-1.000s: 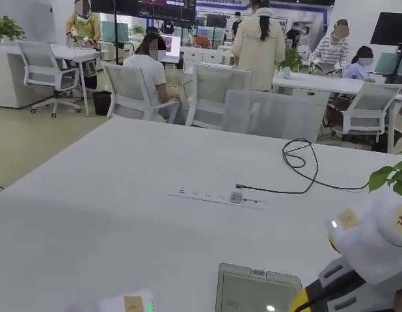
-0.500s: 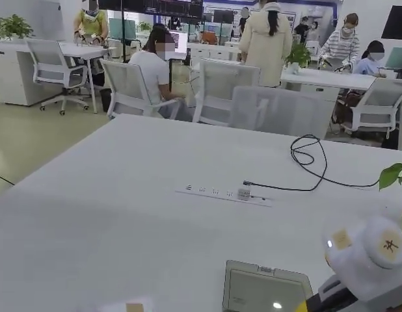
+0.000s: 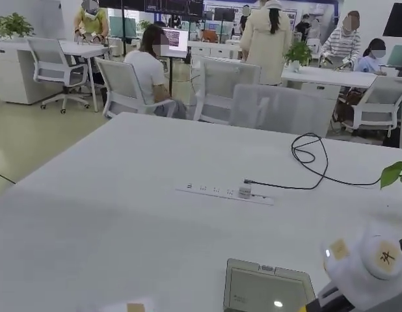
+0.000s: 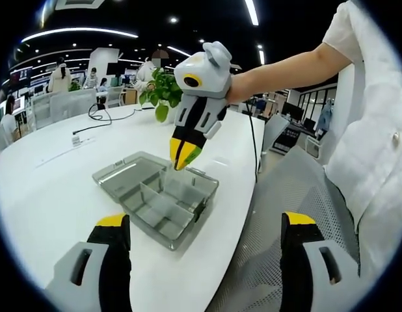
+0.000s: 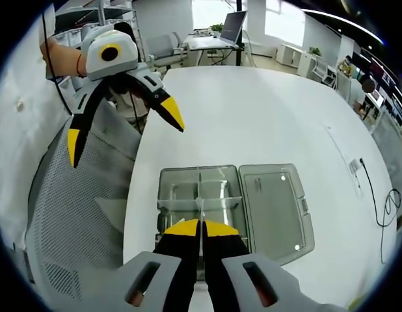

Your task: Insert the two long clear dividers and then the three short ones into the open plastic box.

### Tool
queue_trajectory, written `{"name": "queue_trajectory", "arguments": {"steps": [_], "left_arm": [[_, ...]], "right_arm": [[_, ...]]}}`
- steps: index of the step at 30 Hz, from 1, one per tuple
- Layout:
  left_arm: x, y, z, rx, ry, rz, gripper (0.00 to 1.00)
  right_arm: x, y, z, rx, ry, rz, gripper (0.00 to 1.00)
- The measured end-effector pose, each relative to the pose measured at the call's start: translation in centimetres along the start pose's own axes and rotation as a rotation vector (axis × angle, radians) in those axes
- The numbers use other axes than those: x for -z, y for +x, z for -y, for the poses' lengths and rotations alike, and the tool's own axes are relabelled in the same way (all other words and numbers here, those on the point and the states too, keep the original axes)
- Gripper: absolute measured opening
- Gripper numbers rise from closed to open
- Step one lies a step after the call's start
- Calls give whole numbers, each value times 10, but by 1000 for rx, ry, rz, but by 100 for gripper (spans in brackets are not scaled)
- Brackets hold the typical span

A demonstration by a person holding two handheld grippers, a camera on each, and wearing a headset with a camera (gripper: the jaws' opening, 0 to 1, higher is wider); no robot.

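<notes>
Box [image 5: 160, 195] open on tabletop [image 5: 253, 110], lid [image 5: 272, 201] flat beside box. Seated dividers [image 5: 198, 179] cross inside box; count unclear. Right hand-held gripper [image 5: 201, 229] pinches clear divider [image 5: 200, 211] above box. Left hand-held gripper [image 5: 123, 133] wide, empty, beside box. Probably midway; more pieces left.

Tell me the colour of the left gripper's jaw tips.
Yellow tips on the left gripper, clearest in the right gripper view.

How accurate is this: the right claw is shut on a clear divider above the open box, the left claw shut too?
The left claw is open, jaws spread wide, in the right gripper view. The right claw is indeed shut on the clear divider above the open box.
</notes>
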State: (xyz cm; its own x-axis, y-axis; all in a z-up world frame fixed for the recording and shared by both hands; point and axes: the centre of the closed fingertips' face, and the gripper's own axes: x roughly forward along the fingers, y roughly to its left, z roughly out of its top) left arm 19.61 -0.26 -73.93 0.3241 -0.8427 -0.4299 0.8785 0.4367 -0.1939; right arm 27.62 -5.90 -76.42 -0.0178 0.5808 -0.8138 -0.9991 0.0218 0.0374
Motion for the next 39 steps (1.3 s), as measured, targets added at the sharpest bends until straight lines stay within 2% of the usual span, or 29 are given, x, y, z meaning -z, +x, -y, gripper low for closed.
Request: {"name": "queue_trajectory", "arguments": {"steps": [4,13,21,23,39], "left_arm": [[0,1,1,2,-3,0,98],[0,2,2,7,-3,2,99],[1,2,3,6,-6,1,99],[1,2,2,4,-5,0,99],[2,1,3,7,-9,6,100]], "right_arm": [[-1,4,-3,2,-42,5,2],[-2,6,-2,5,-39,7,2],[-1,8,-5,2,-77,5,2],[-1,10,-4,3,-64,0,2],[13,43,-4,-26,-97,-143,2]]}}
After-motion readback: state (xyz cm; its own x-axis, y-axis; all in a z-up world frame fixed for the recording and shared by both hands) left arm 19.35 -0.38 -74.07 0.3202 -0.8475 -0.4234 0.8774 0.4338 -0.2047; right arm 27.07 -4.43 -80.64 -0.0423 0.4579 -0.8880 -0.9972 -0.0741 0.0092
